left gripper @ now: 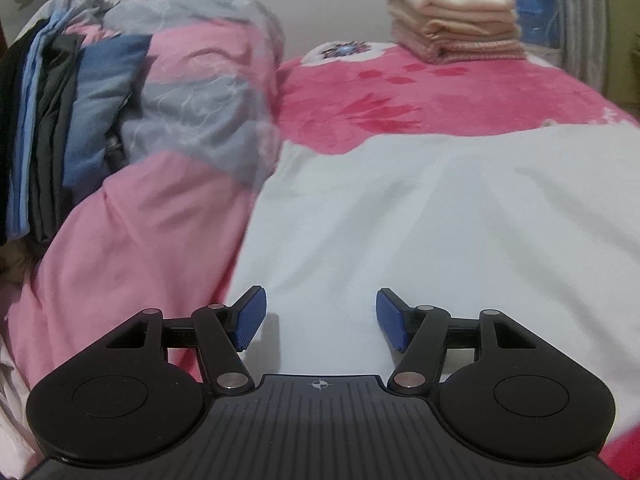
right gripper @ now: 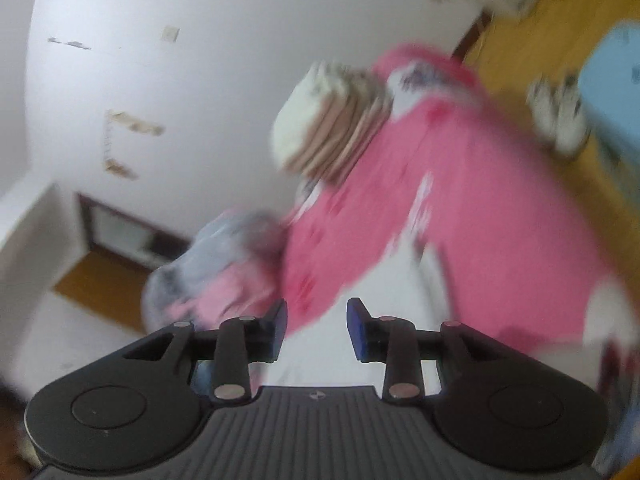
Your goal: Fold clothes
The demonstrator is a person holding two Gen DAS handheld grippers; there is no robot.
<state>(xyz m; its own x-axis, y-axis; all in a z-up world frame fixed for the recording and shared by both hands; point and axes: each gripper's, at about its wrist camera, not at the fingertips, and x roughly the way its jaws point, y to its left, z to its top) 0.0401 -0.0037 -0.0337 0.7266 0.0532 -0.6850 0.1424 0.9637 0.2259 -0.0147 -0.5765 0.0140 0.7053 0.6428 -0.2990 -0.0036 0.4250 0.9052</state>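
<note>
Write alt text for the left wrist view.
The open left hand-held gripper hovers empty over a white garment spread on a pink bed. A folded towel stack sits behind; a rumpled quilt lies left.

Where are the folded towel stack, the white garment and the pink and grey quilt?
folded towel stack (left gripper: 454,20), left wrist view, front face of the layers.
white garment (left gripper: 440,220), left wrist view, flat middle of the cloth.
pink and grey quilt (left gripper: 192,92), left wrist view, grey patch on its bunched top.
</note>
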